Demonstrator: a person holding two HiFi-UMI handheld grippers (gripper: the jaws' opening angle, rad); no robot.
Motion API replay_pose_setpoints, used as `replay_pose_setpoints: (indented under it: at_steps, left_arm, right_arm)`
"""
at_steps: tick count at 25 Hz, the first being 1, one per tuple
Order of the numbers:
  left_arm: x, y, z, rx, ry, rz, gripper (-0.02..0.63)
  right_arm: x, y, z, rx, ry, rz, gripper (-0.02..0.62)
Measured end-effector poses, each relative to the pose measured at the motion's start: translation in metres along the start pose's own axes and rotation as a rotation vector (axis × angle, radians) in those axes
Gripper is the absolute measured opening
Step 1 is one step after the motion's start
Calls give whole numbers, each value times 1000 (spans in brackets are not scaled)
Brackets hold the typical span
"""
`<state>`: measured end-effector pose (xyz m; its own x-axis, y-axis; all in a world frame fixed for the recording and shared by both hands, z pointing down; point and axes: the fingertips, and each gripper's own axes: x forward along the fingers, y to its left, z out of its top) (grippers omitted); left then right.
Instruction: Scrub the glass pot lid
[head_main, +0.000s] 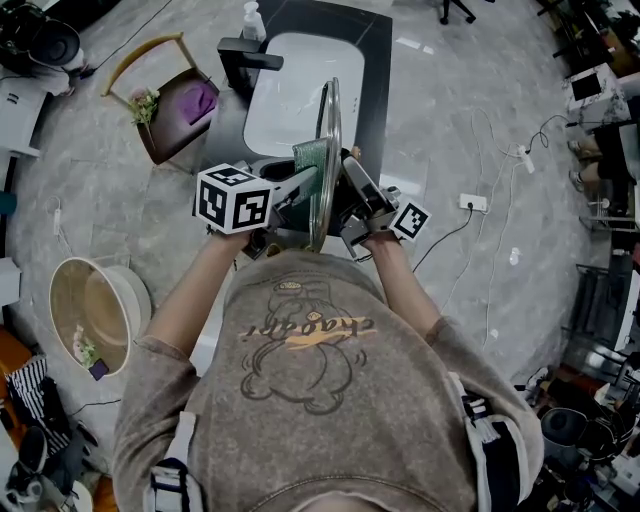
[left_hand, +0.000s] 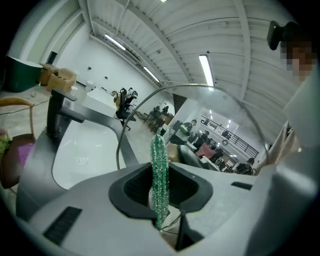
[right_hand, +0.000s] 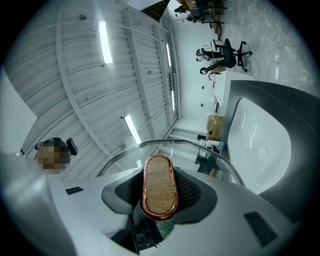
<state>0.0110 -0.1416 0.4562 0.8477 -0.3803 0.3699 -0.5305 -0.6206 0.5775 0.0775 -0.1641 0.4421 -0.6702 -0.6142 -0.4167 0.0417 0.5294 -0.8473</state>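
— Over the white sink (head_main: 290, 100), just this side of the black faucet (head_main: 245, 55), what's being held up?

— That's the glass pot lid (head_main: 327, 160). It stands on edge above the near rim of the basin, between the two tools, with its steel rim running away from the person.

— Who's carrying it?

— The right gripper (head_main: 352, 185). Its own view shows the jaws clamped on the lid's wooden knob (right_hand: 160, 186), an oval with a copper band, and the glass dome curves away behind it.

— And the left gripper (head_main: 298, 182)?

— Its jaws are pinched on a green scrub pad (left_hand: 159, 175), seen edge-on in its view. From above, the pad sits at the lid's underside, the face opposite the knob.

— Is it actually pressing on the glass?

— Hard to say. The lid is edge-on from above, so the pad may be touching or just beside it.

— How far along are they, then?

— I'd judge it early or mid-scrub. Grip and pad are both set, which is the groundwork. The glass looks clear in both gripper views, with no suds or streaks, so nothing shows how much has been covered. What's left is probably working the pad across that underside and round the rim, then doing the knob side.
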Motion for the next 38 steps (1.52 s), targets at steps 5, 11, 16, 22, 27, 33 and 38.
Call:
replay_pose_setpoints:
  at_steps: [5,11,16,22,27,33,38]
  left_arm:
    - [17,27,-16,-9,7,74,86]
    - [24,41,-17,-11,-28,108,86]
    - [0,45,-7,-18,-89,104,86]
    - [-61,54,8,-75,-200,119,86]
    - [-106,58,14,-114,-281,145,86]
    - [-130,59,19,-115,-325,163,86]
    - [-142,63,32,-90,-359,190,86]
  right_arm:
    - [-2,3,-6,-5,14,-5,183]
    - [-5,2,-7,-17,13,-27,183]
    - [-7,0,2,-36,5,-38,183]
    - [-24,2,20,-90,6,-88,183]
    - [-44,-2,37,-167,21,-177,183]
    - [-43,0,44,-285,92,-262,183]
    - [-46,-22,34,-464,242,-447,181]
